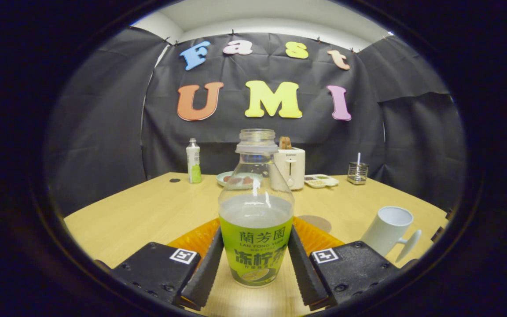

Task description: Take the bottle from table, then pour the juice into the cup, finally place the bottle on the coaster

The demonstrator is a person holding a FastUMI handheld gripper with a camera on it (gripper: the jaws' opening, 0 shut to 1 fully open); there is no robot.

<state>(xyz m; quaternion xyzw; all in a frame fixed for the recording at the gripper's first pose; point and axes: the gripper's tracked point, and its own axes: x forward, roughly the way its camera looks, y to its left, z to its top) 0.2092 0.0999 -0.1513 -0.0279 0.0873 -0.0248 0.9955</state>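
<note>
Bottle (255, 220) upright between the jaws — flanked, contact unclear.

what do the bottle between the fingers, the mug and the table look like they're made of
Bottle, held between the gripper fingers: clear glossy plastic, likely; liquid shows through, highlights on the shoulder, printed label wrap. Mug: white, smooth, probably ceramic, though plastic is possible. Table: pale wood-look top with faint grain, matte, perhaps laminate.
</note>
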